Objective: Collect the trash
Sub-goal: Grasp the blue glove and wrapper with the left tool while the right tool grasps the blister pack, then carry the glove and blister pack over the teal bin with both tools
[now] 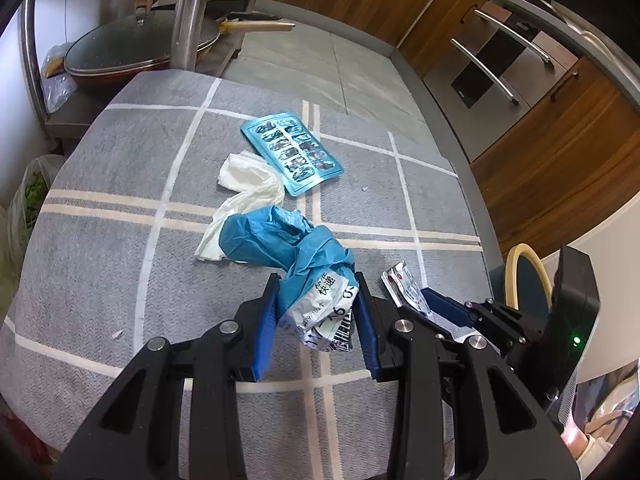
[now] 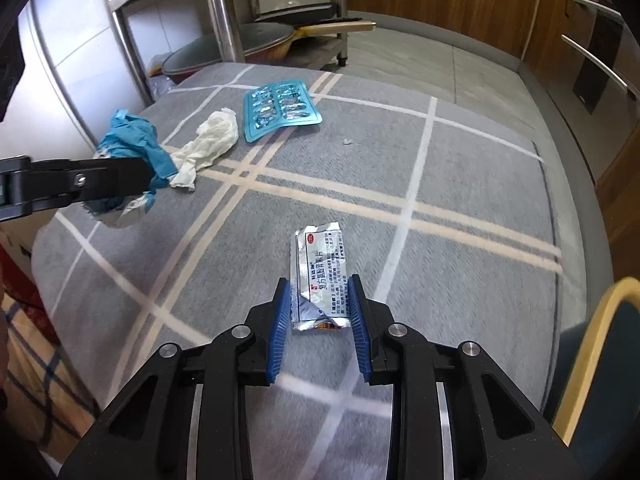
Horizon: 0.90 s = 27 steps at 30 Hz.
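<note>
My left gripper (image 1: 316,292) is shut on a bundle of crumpled blue glove (image 1: 280,236) and white printed wrapper (image 1: 324,312), just above the grey plaid cloth (image 1: 120,240). In the right wrist view the same bundle (image 2: 132,136) shows at the left, in the left gripper (image 2: 146,178). My right gripper (image 2: 319,280) has its blue pads against both long edges of a silver foil sachet (image 2: 318,248) lying on the cloth. Farther back lie a white tissue (image 2: 208,140) and a teal blister pack (image 2: 280,110), untouched.
A lidded pan (image 1: 136,48) sits on a low steel rack behind a metal pole (image 1: 192,12). Wooden cabinets (image 1: 560,140) line the right side. A chair with a yellow rim (image 1: 524,264) stands at the table's right edge. A bag of greens (image 1: 32,192) is at the left.
</note>
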Tool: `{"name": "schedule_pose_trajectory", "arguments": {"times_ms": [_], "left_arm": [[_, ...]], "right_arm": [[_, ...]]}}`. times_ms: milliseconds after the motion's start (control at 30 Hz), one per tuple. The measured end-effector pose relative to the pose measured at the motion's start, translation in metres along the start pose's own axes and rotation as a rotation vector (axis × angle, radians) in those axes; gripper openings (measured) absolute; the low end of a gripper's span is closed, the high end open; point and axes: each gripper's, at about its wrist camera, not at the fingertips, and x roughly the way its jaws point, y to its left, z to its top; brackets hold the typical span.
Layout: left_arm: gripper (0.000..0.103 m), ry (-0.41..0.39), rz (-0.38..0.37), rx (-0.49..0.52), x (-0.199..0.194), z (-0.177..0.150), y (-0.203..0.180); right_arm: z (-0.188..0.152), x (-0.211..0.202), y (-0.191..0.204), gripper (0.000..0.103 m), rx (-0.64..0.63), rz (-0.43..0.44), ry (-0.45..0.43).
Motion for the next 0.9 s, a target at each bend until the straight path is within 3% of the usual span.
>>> {"name": "schedule_pose_trajectory", "arguments": {"times_ms": [567,900], "left_arm": [[0.035,-0.055,-0.027,0.045,-0.017,0.002,-0.025],[0.035,-0.061,-0.055,0.083,-0.016,0.002,-0.047]], "right_arm": [[-0.02,-0.073,-0.014,0.031,0.167,0.025,-0.136],[-0.04,-0.114,-0.045,0.031,0.311,0.021,-0.225]]}}
